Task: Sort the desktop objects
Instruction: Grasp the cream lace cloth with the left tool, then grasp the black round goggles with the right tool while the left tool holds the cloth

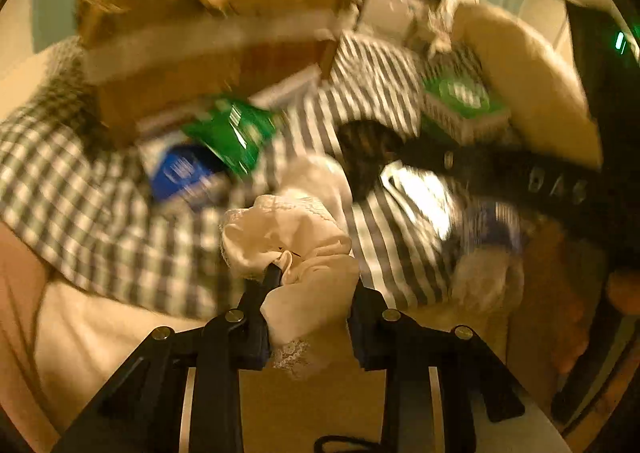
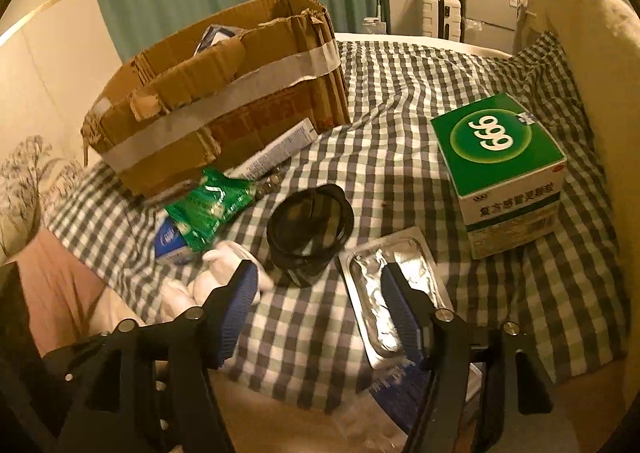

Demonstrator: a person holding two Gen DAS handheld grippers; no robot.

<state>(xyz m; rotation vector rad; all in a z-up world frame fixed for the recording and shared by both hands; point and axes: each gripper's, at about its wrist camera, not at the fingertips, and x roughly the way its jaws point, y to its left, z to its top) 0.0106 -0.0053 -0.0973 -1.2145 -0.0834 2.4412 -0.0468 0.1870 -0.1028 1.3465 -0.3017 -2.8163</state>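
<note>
My left gripper (image 1: 312,281) is shut on a crumpled white cloth (image 1: 296,241) and holds it above the checked tablecloth (image 1: 100,197); the left wrist view is blurred. The cloth also shows in the right wrist view (image 2: 224,273), beside my left finger. My right gripper (image 2: 316,273) is open and empty, low over the cloth-covered table, with a black round jar (image 2: 308,229) just ahead and a silver foil blister pack (image 2: 384,289) under its right finger. A torn cardboard box (image 2: 224,97) stands at the back left.
A green packet (image 2: 208,209), a blue-and-white box (image 2: 172,245) and a long white tube box (image 2: 276,153) lie in front of the cardboard box. A green 999 medicine box (image 2: 500,157) stands at the right. A cream cushion (image 2: 592,53) borders the right side.
</note>
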